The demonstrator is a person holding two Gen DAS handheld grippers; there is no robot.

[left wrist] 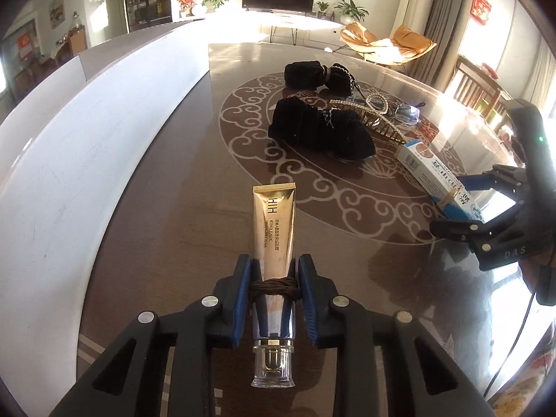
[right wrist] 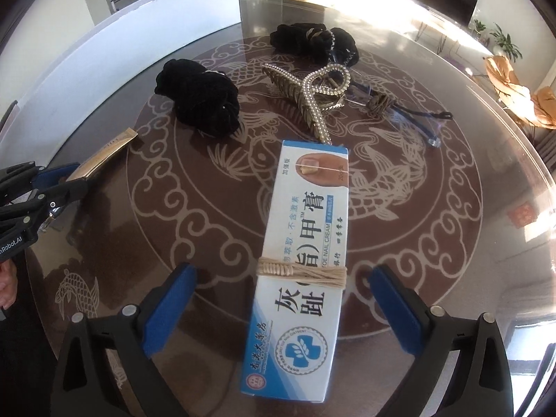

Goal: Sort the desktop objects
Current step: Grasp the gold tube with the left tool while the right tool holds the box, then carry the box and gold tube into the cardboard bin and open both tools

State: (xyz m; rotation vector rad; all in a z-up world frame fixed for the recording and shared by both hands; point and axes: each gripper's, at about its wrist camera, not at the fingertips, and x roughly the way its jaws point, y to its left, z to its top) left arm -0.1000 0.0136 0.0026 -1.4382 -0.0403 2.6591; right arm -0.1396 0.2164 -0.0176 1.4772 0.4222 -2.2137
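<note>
My left gripper is shut on a gold cream tube with a brown cord round it and a clear cap, lying along the table. It also shows in the right wrist view. My right gripper is open, its blue pads on either side of a white and blue nail cream box tied with tan string. The pads do not touch the box. The box also shows in the left wrist view, with the right gripper around it.
Two black velvet scrunchies, a pearl hair claw and glasses lie on the round glass table with a fish pattern. A white wall panel runs along the left edge.
</note>
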